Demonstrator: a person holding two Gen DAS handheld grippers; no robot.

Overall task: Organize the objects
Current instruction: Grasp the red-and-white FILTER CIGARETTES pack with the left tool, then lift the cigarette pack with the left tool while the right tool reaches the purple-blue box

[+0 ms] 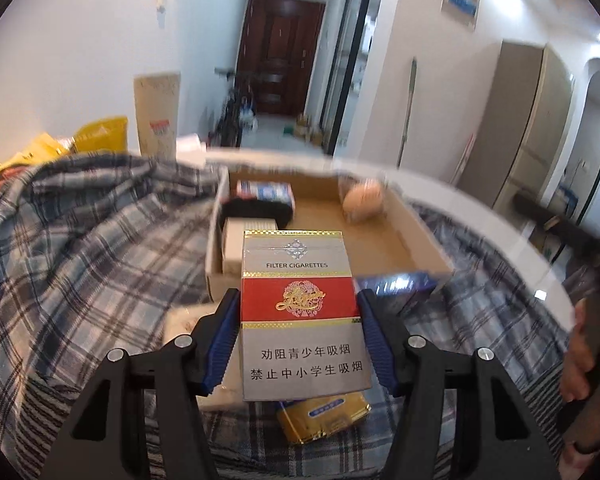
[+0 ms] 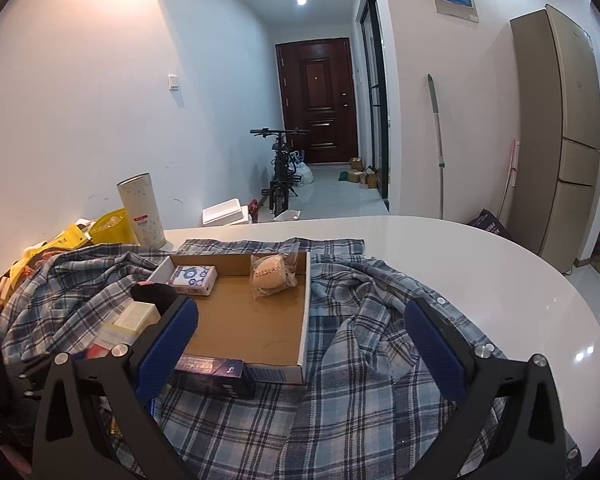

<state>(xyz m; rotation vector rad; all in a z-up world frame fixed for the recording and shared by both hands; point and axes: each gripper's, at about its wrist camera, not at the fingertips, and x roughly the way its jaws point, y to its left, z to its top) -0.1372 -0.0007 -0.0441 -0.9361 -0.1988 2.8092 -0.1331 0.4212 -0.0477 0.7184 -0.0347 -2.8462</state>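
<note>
My left gripper (image 1: 298,304) is shut on a silver and red cigarette pack (image 1: 300,312), held upright above the plaid cloth just in front of the open cardboard box (image 1: 416,248). The box (image 2: 304,312) holds a blue patterned pack (image 2: 192,278), a bagged beige sponge (image 2: 272,276), a black object (image 2: 156,294) and a cream box (image 2: 134,316). A gold pack (image 1: 324,416) lies on the cloth below the held pack. A dark blue pack (image 2: 220,372) lies against the box's near wall. My right gripper (image 2: 300,328) is open and empty over the box's near right corner.
A plaid shirt (image 2: 360,360) covers the white round table (image 2: 500,272). A tall cream canister (image 2: 142,210) and yellow bags (image 2: 108,226) stand at the back left. A white tissue pack (image 1: 184,324) lies left of my left gripper. A hand (image 1: 584,356) is at the right edge.
</note>
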